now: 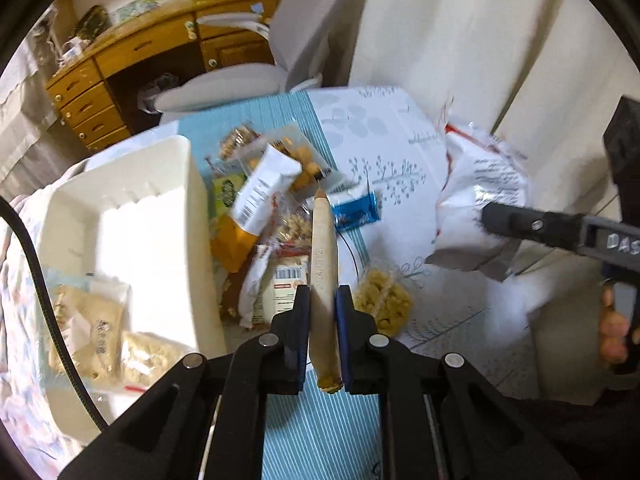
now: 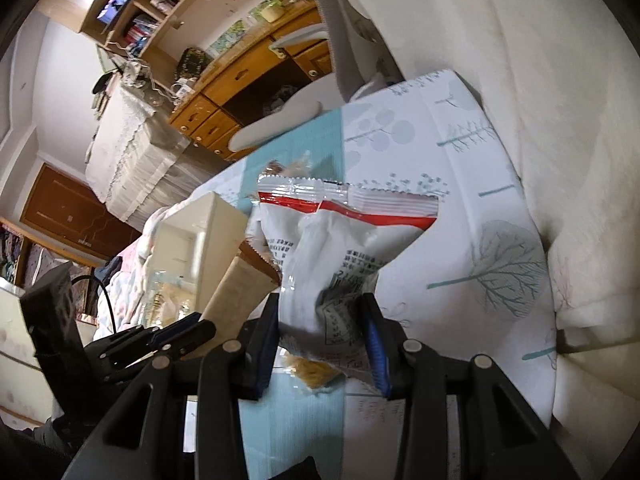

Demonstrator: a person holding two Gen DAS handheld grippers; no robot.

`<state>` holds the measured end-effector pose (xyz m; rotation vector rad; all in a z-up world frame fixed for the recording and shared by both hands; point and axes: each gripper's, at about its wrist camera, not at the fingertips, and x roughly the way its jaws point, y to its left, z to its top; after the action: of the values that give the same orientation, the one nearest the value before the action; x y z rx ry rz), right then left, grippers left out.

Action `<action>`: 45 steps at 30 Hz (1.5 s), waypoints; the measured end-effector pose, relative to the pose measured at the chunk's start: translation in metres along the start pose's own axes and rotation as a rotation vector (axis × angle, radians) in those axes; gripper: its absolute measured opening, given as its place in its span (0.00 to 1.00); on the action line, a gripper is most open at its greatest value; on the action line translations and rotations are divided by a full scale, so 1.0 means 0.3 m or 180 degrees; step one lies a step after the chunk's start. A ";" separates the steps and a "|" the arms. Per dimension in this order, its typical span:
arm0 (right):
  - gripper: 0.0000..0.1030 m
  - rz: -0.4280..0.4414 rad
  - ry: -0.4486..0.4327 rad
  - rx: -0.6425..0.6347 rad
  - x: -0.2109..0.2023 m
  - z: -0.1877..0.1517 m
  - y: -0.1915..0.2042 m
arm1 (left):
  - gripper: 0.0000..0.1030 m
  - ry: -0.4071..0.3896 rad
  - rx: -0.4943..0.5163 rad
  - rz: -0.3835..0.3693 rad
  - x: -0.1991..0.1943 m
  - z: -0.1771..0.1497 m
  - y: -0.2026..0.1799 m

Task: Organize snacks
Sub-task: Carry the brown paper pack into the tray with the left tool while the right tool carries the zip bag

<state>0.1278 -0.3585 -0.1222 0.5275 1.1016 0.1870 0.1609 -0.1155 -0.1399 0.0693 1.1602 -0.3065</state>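
My left gripper [image 1: 323, 304] is shut on a flat tan snack packet [image 1: 325, 256], held edge-on above the table; the packet also shows in the right wrist view [image 2: 240, 292]. My right gripper [image 2: 324, 320] is shut on a white snack bag with a red stripe [image 2: 340, 236], lifted over the table; the bag also shows at the right of the left wrist view [image 1: 480, 192]. A white plastic bin [image 1: 132, 220] stands at the left, with pale snack packets [image 1: 92, 324] in its near end. A pile of mixed snacks [image 1: 264, 196] lies beside the bin.
A blue wrapper [image 1: 356, 210] and a clear packet of yellow pieces [image 1: 384, 304] lie on the patterned tablecloth [image 1: 400, 152]. A grey office chair [image 1: 256, 76] and a wooden desk [image 1: 132, 56] stand behind. A cream curtain [image 2: 520, 80] hangs at the right.
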 end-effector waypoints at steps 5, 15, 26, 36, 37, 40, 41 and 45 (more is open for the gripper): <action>0.38 0.0089 -0.0063 -0.0181 -0.020 0.001 0.090 | 0.10 -0.0231 -0.0191 -0.0008 -0.145 -0.004 0.064; 0.38 0.0291 -0.0181 -0.0568 -0.025 -0.036 0.312 | 0.10 -0.0696 -0.0481 0.0097 -0.357 -0.047 0.221; 0.38 0.0465 -0.0209 -0.0779 0.042 -0.118 0.578 | 0.10 -0.0865 -0.0597 0.0143 -0.490 -0.106 0.447; 0.39 0.0431 -0.0216 -0.0849 0.163 -0.203 0.802 | 0.10 -0.0794 -0.0587 -0.0029 -0.514 -0.161 0.662; 0.39 0.0426 -0.0216 -0.0837 0.176 -0.209 0.816 | 0.10 -0.0771 -0.0604 -0.0065 -0.511 -0.167 0.687; 0.39 0.0396 -0.0210 -0.0799 0.214 -0.233 0.853 | 0.10 -0.0731 -0.0595 -0.0084 -0.499 -0.181 0.743; 0.39 0.0373 -0.0206 -0.0787 0.226 -0.243 0.864 | 0.10 -0.0724 -0.0581 -0.0091 -0.496 -0.186 0.755; 0.41 0.0281 -0.0166 -0.0737 0.265 -0.271 0.899 | 0.14 -0.0719 -0.0504 -0.0129 -0.493 -0.195 0.784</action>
<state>0.1221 -0.0688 -0.0805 0.3716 0.9913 0.3713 0.1196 0.1517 -0.0533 -0.1252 0.9589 -0.2505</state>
